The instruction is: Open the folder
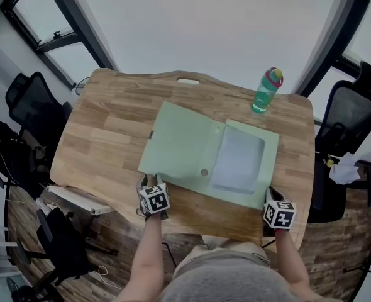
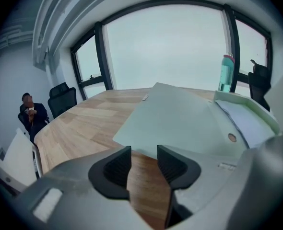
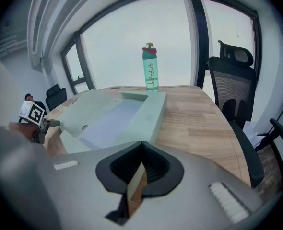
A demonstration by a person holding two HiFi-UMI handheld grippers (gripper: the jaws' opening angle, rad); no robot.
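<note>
The open green folder (image 1: 179, 143) is pinched at its 5 o'clock corner by the right hand-held gripper (image 3: 140, 169). The left hand-held gripper (image 2: 144, 163) is spread open at 7 o'clock.

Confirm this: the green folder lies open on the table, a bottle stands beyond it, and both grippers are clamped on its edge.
Only the right gripper is clamped on the folder edge. The left gripper is open, with just table between its jaws, as the left gripper view shows. The rest stands.
</note>
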